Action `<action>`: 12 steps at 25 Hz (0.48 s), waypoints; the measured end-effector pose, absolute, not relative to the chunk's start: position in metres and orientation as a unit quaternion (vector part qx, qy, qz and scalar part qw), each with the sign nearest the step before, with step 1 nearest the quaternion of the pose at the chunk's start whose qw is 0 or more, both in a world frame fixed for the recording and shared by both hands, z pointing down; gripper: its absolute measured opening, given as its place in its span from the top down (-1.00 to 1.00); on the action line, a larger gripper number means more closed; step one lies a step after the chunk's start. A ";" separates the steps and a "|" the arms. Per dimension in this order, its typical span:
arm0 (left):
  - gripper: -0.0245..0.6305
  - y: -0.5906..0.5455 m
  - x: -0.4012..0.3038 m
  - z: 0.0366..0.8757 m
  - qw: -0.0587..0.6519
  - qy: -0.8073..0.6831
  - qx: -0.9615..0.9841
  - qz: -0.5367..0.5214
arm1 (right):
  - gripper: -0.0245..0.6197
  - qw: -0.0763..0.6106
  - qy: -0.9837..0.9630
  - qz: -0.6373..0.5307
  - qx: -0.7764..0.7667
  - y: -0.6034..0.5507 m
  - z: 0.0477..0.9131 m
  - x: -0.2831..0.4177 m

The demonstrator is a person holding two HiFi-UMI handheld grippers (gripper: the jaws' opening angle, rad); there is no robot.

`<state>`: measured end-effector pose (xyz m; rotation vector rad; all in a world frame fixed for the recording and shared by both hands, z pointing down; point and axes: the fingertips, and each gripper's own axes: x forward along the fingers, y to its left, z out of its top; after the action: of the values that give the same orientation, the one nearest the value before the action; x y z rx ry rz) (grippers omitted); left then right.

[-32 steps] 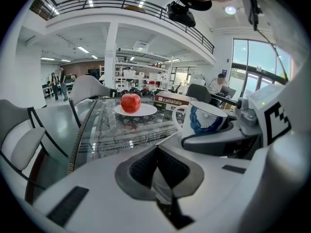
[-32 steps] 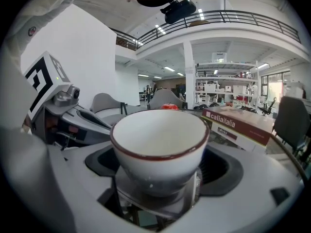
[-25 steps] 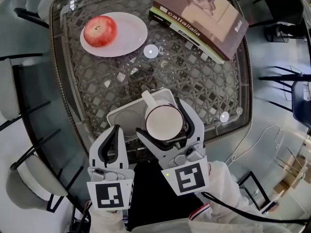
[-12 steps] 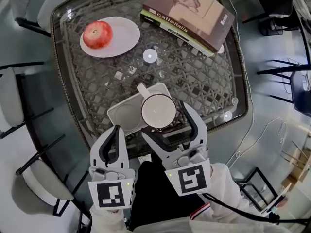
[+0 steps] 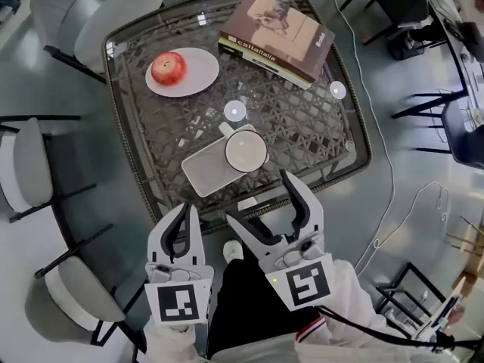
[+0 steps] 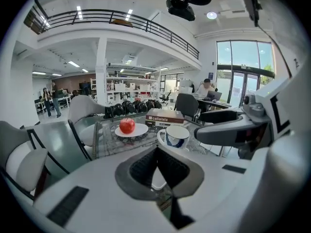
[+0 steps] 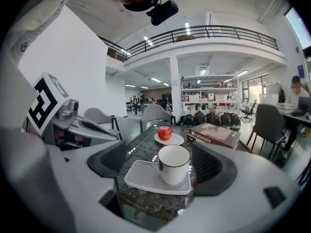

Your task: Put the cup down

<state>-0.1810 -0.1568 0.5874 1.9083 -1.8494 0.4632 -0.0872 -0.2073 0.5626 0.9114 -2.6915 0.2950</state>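
Glass over wicker forms the tabletop [image 5: 318,138], which the head view shows with a grey floor and chairs [image 5: 30,165] around it. A second ago the right claw [image 5: 255,196] surrounded the cup [image 5: 245,150]. It has since drawn back past the near edge. The cup stands free on the right end of the white tray [image 5: 203,174], well apart from the fingertips. That claw's jaws are spread wide and closing, with nothing between them. The left claw [image 5: 185,209] hangs beside it as before, jaws pressed together and empty. Much more of the tabletop is in frame than earlier. An apple [image 5: 168,68] on a plate [image 5: 198,72] and stacked books [image 5: 276,32] lie at the far side. The chairs are cut off by the picture's edge.

In the left gripper view the pads meet in a point before the lens. They hide nearly all of the tray. The cup rises above them with a blue pattern on its side, and the apple and books lie behind it. One finger of the right claw crosses at the right.

In the right gripper view the two jaws stand apart at either side. The cup sits upright on the tray beyond the gap and touches neither jaw. Its handle is hard to make out from this angle.
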 end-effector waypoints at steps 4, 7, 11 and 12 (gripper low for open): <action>0.90 -0.134 -0.178 0.555 0.197 -0.666 0.699 0.167 | -0.19 0.137 -0.929 0.093 0.332 -0.179 0.526 -0.075; 0.90 -0.116 -0.170 0.528 0.183 -0.663 0.709 0.158 | 0.14 0.140 -0.923 0.084 0.349 -0.159 0.497 -0.060; 0.90 -0.090 -0.162 0.492 0.160 -0.654 0.724 0.150 | 0.52 0.145 -0.913 0.091 0.371 -0.132 0.470 -0.036; 0.90 -0.083 -0.161 0.483 0.156 -0.653 0.726 0.149 | 0.63 0.148 -0.908 0.096 0.380 -0.126 0.465 -0.029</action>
<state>-0.1613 -0.0833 0.4831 2.0790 -1.8700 0.4260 -0.0289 -0.1257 0.4652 1.0925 -2.6126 0.2757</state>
